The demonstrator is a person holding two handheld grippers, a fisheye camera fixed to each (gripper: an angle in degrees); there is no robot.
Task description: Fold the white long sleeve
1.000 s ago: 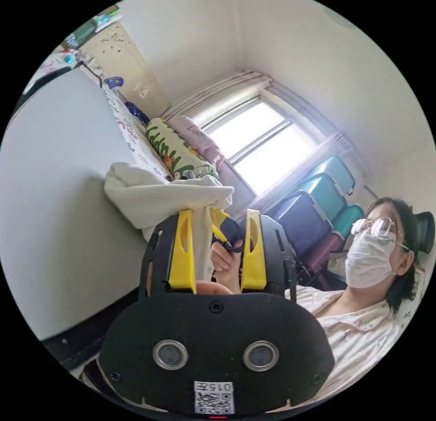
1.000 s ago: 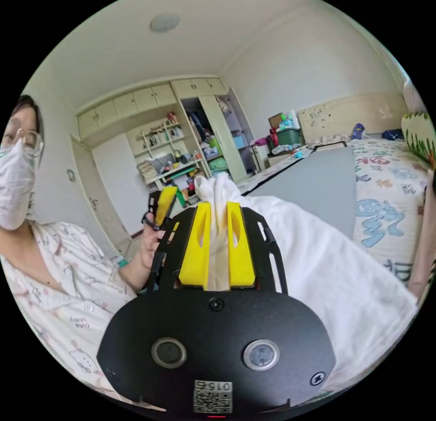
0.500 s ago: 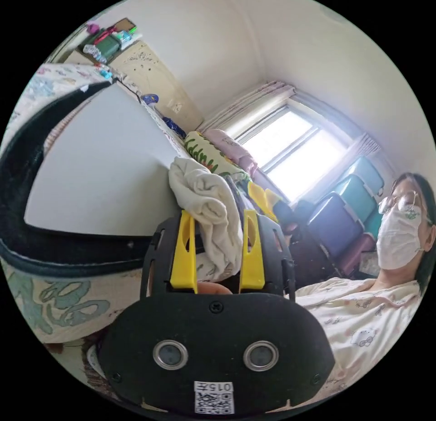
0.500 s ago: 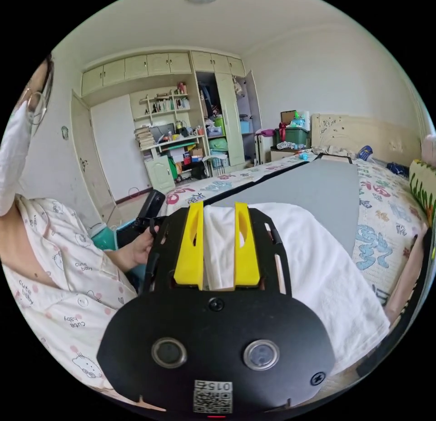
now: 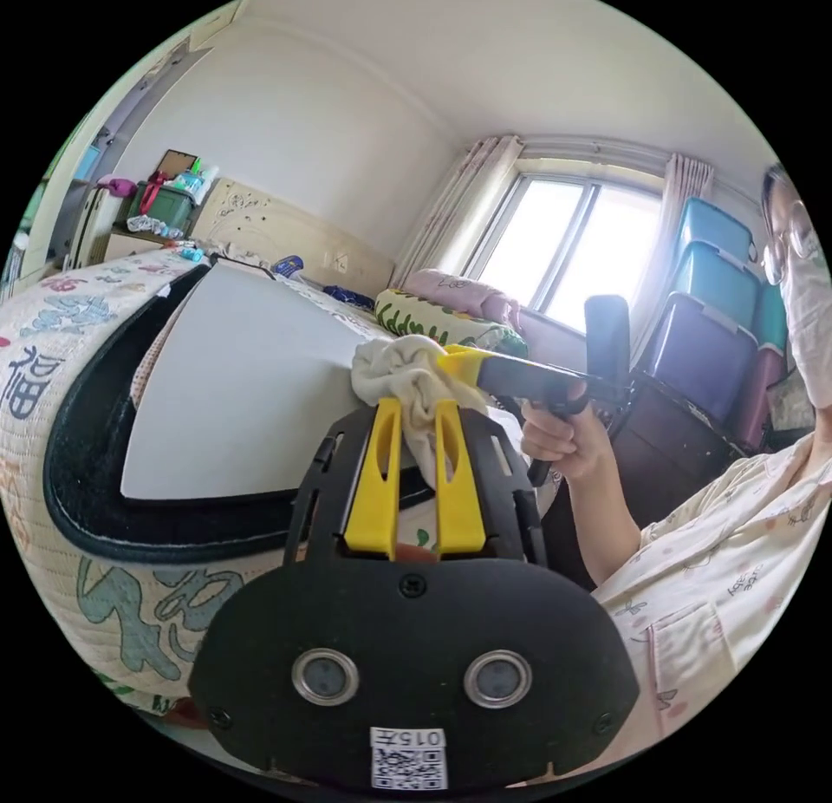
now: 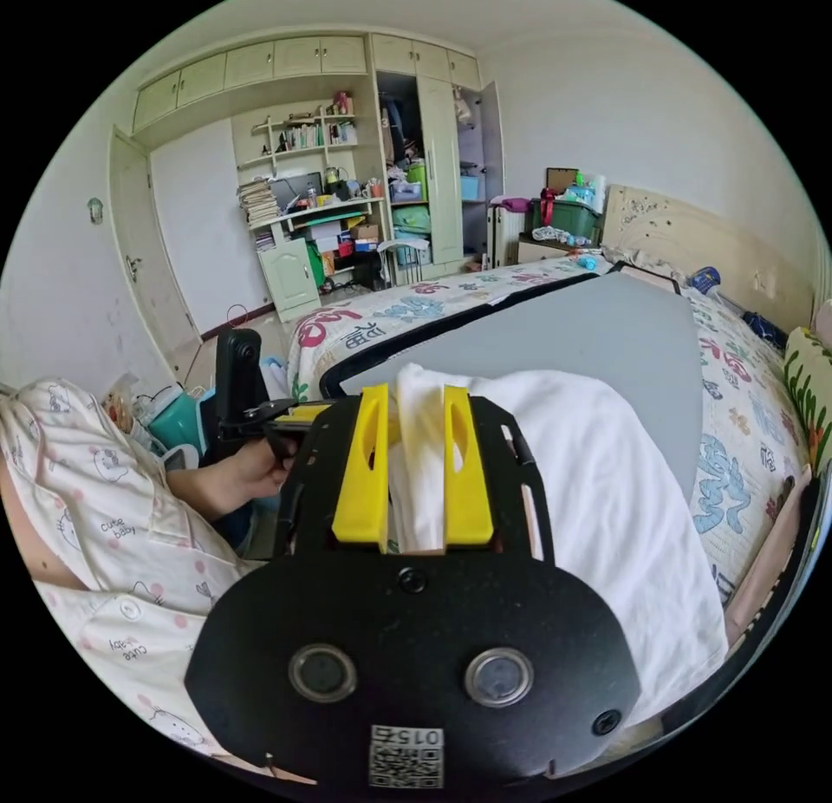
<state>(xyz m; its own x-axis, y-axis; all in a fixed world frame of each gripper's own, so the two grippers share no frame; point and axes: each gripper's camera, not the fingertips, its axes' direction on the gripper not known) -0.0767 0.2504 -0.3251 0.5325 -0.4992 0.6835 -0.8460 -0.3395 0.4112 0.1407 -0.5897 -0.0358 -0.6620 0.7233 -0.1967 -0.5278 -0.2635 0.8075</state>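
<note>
Compared with half a second ago, the left gripper (image 5: 414, 404) has its yellow jaws drawn much closer together, now pinching a bunched corner of the white long sleeve (image 5: 400, 376); earlier the cloth hung loosely between wide-set jaws. In the right gripper view, the right gripper (image 6: 416, 395) remains clamped on a fold of the white long sleeve (image 6: 598, 491), its jaws narrowly spaced with cloth between them, as before.

In the left gripper view, the right gripper (image 5: 464, 365) meets the same bunch of cloth from the side, held by the person's hand (image 5: 563, 434). In the right gripper view, the left gripper (image 6: 299, 413) lies just beside the right one, low and to its left.

The garment drapes from the jaws across the near end of the grey mat (image 6: 589, 326), its long axis running from the grippers toward the near edge of the bed (image 6: 737, 482), where the cloth hangs over.

The far part of the mat is bare up to the headboard (image 6: 693, 231). Patterned pillows (image 5: 442, 317) lie along the window side.
</note>
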